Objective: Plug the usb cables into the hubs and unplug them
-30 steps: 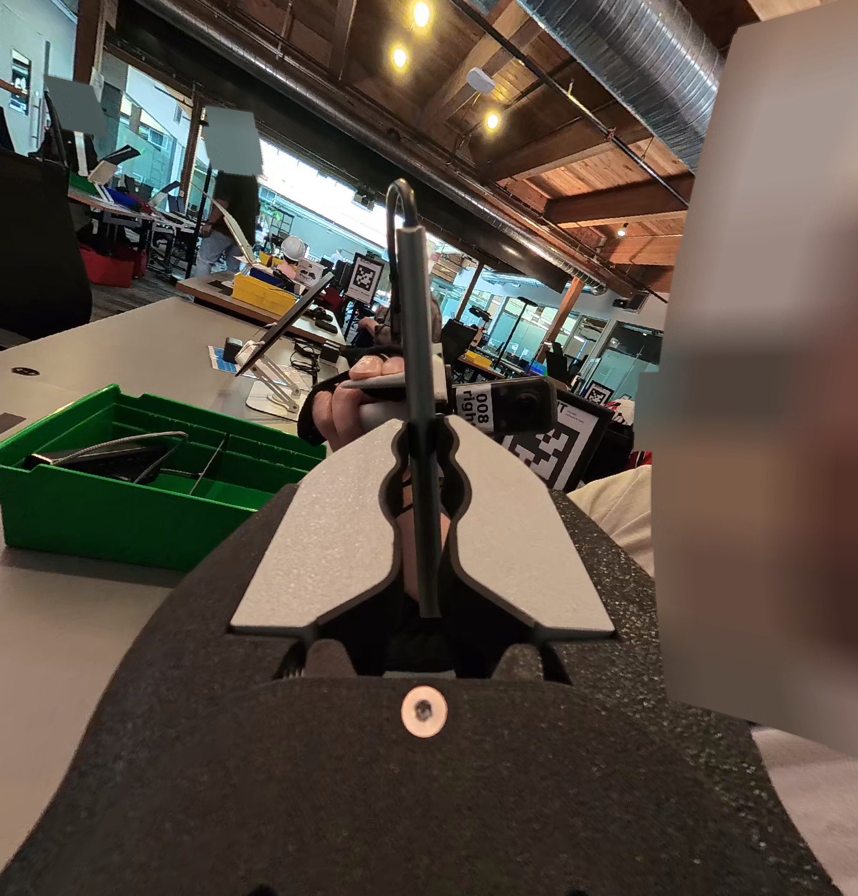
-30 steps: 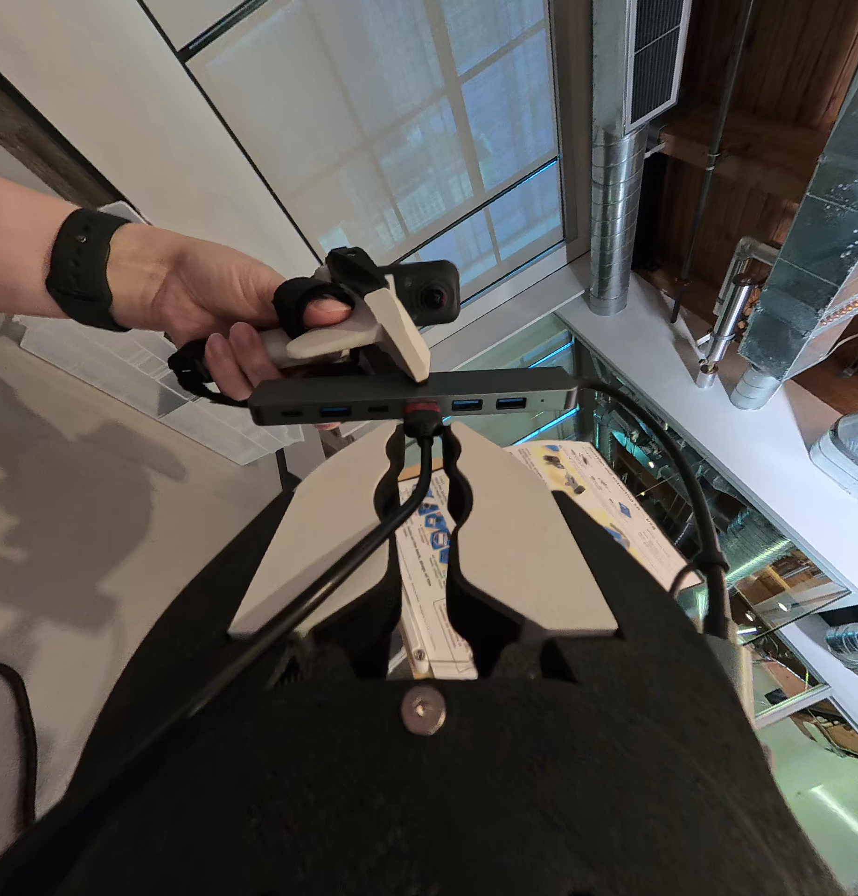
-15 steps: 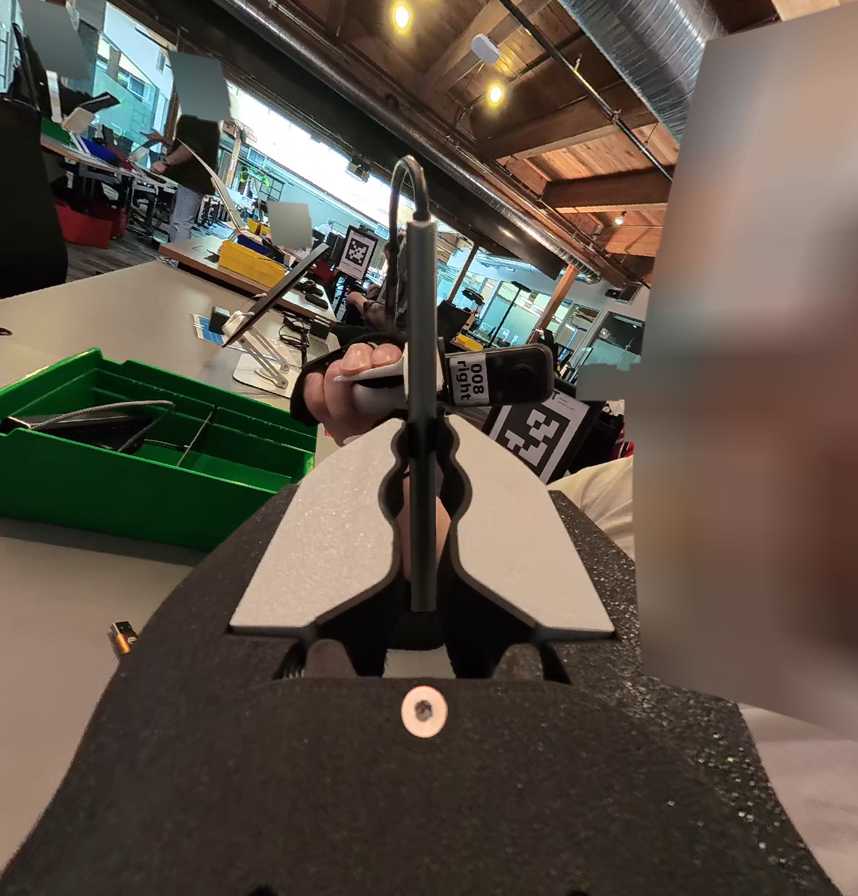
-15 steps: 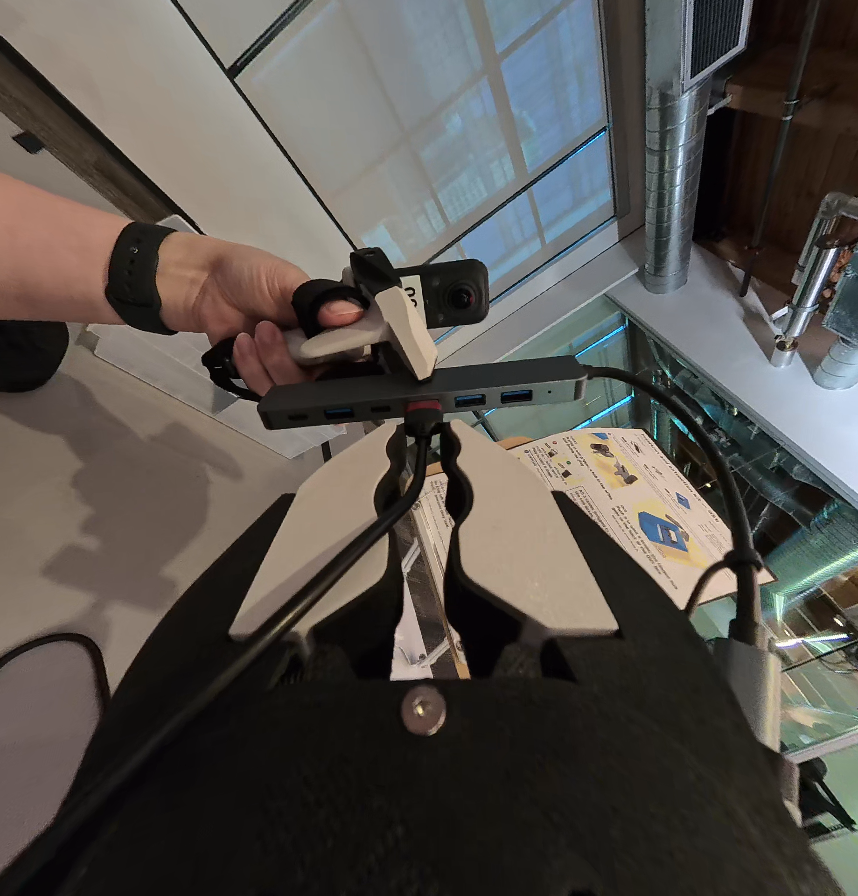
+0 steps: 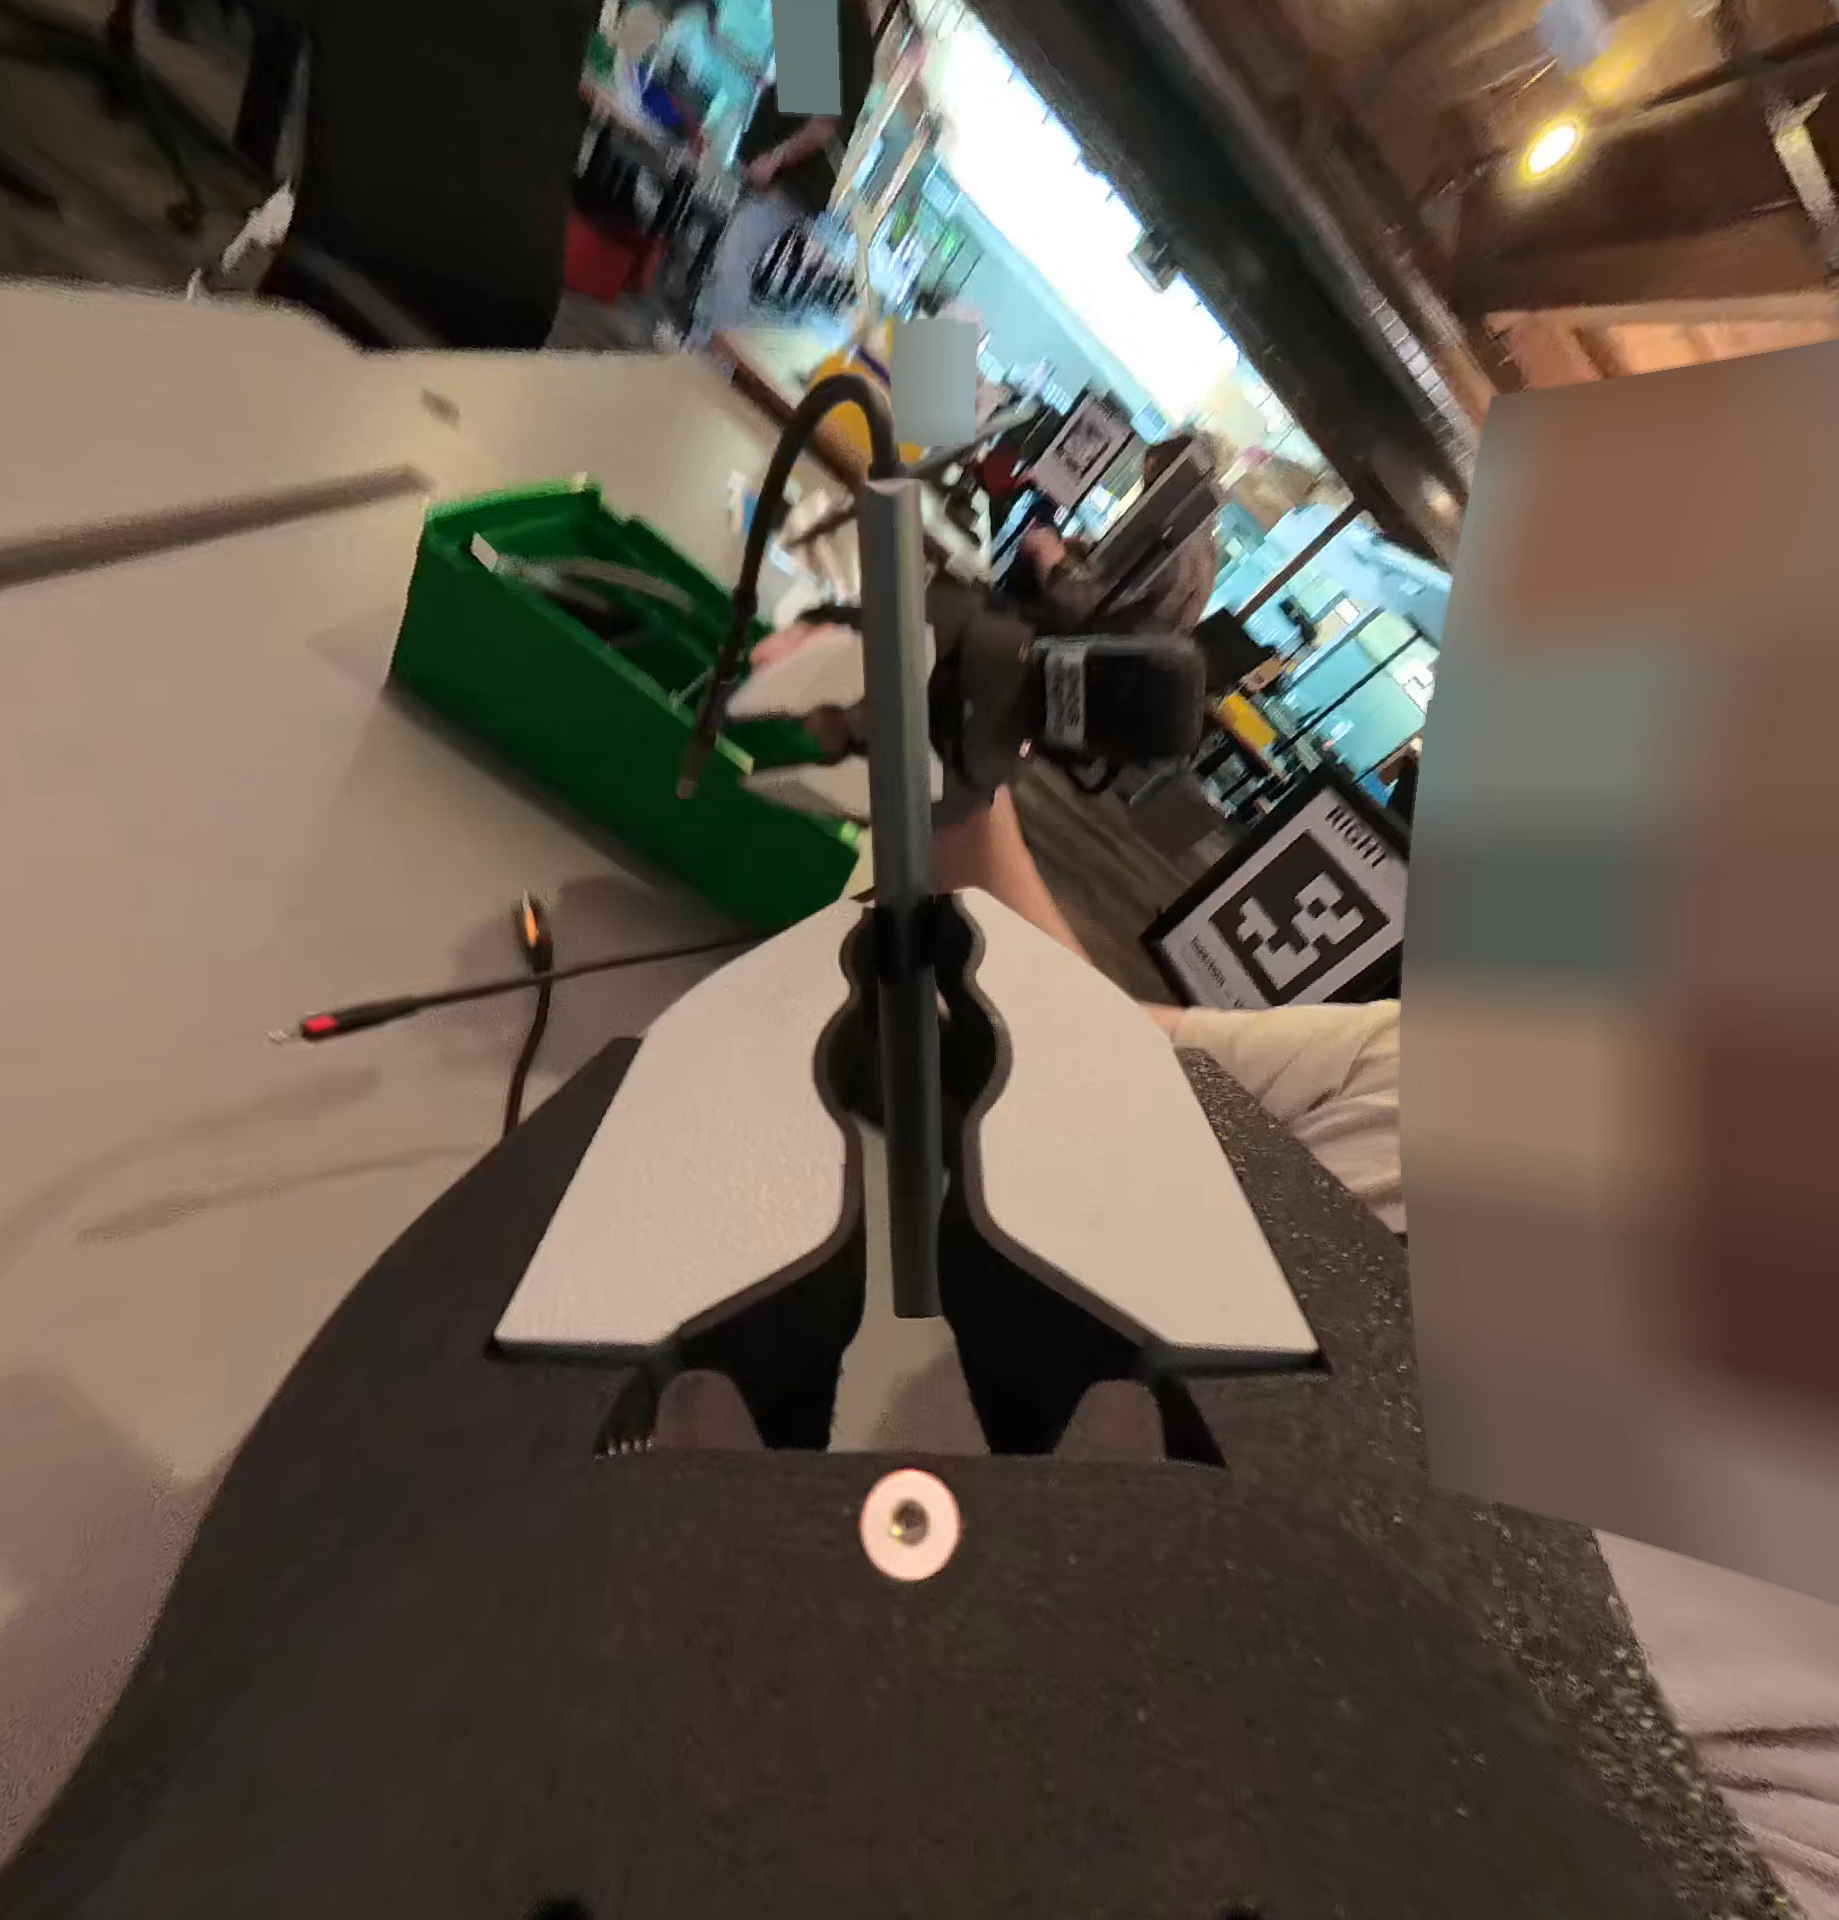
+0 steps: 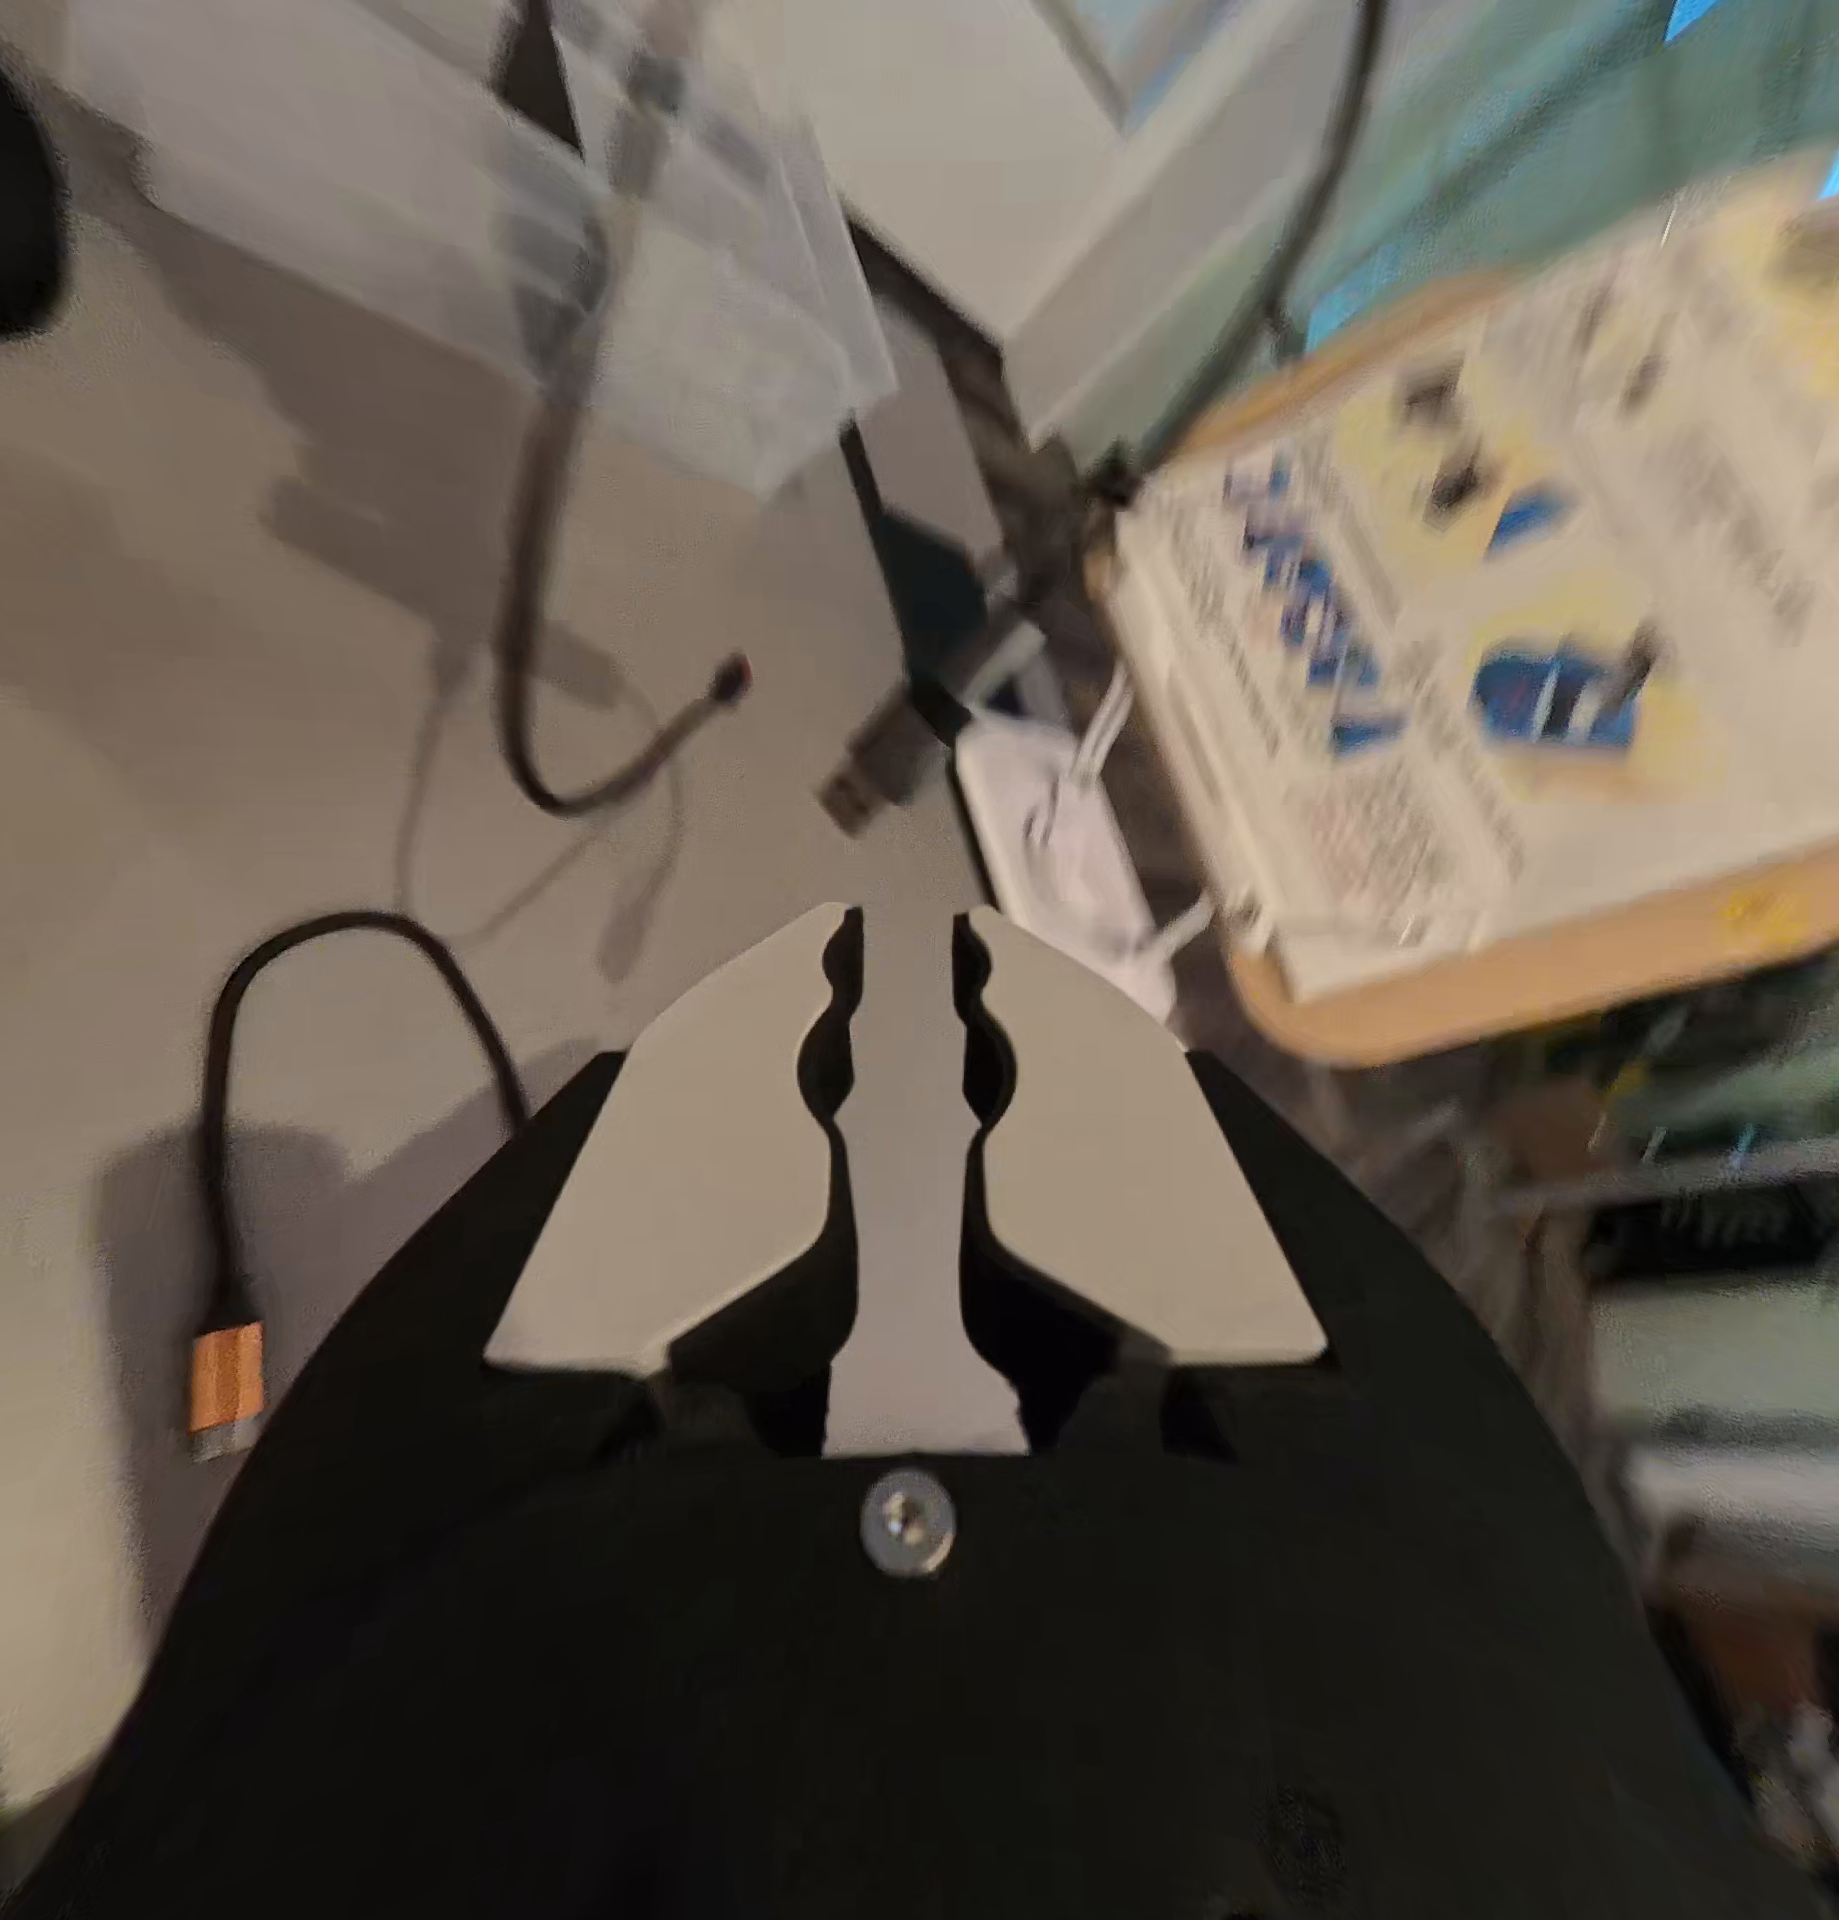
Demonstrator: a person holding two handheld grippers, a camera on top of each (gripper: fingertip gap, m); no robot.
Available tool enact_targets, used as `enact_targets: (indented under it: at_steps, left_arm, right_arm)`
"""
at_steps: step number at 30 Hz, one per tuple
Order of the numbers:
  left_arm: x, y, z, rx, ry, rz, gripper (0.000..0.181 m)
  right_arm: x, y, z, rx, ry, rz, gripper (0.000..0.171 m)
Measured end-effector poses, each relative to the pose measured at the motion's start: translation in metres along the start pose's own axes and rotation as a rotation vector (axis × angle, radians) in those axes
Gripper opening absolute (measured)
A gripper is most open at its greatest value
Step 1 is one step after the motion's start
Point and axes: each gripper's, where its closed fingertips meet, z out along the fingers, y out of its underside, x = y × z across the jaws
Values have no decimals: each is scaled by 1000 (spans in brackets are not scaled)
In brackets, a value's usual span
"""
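Far left in your left wrist view, two loose cable ends lie on the grey surface (image 5: 167,790): the red-marked plug (image 5: 323,1027) and, just beside it, the orange-tipped plug (image 5: 528,923). Both are out of the hub, so the unplug half looks done for them. Behind them sits the green bin (image 5: 582,707).

Your left gripper (image 5: 902,914) has its jaws pressed on the hub (image 5: 899,831), which stands edge-on and upright, its own lead (image 5: 780,520) arching off the top and hanging free. Keep that pinch firm and the hub steady, ports turned toward your other hand.

In the right wrist view, badly blurred, the right gripper (image 6: 902,920) has its jaws slightly spread with nothing between them. The copper-sleeved plug (image 6: 225,1387) lies lower left on the surface; a silver connector (image 6: 873,764) lies ahead. Choose one, slow down, and grip the plug body, not the cord.
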Motion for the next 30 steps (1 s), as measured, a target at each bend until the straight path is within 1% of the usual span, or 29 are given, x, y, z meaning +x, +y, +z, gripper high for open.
enact_targets:
  at_steps: [1,3,5,7,10,12,14,16,20,24,28,30]
  left_arm:
    - [-6,8,-1,-31,-18,-38,10]
    - [-18,27,-1,-87,-45,-129,10]
    - [-33,48,0,-153,-71,-209,10]
    - [-48,69,0,-220,-106,-281,10]
    - [-73,92,2,-291,-184,-360,10]
    - [-80,101,6,-300,-176,-396,10]
    - [-90,106,11,-293,-175,-428,10]
    - [-106,109,14,-259,-206,-458,10]
    - [-133,120,17,-232,-298,-465,10]
    - [-158,135,18,-253,-467,-379,10]
    - [-167,145,24,-297,-552,-307,12]
    - [-171,151,24,-323,-588,-280,14]
  right_arm:
    - [-2,17,2,-97,17,99,17]
    - [-12,45,6,-210,90,342,17]
    - [-35,74,10,-295,150,614,24]
    - [-51,101,13,-364,241,827,23]
    - [-55,131,10,-487,364,956,25]
    - [-62,141,15,-553,367,1054,36]
    - [-74,139,26,-560,328,1163,38]
    - [-82,146,26,-642,364,1157,41]
    - [-85,142,40,-659,370,1198,40]
    - [-86,152,46,-786,405,1157,41]
    - [-81,160,47,-879,461,1050,35]
    - [-80,162,45,-883,473,1039,35]
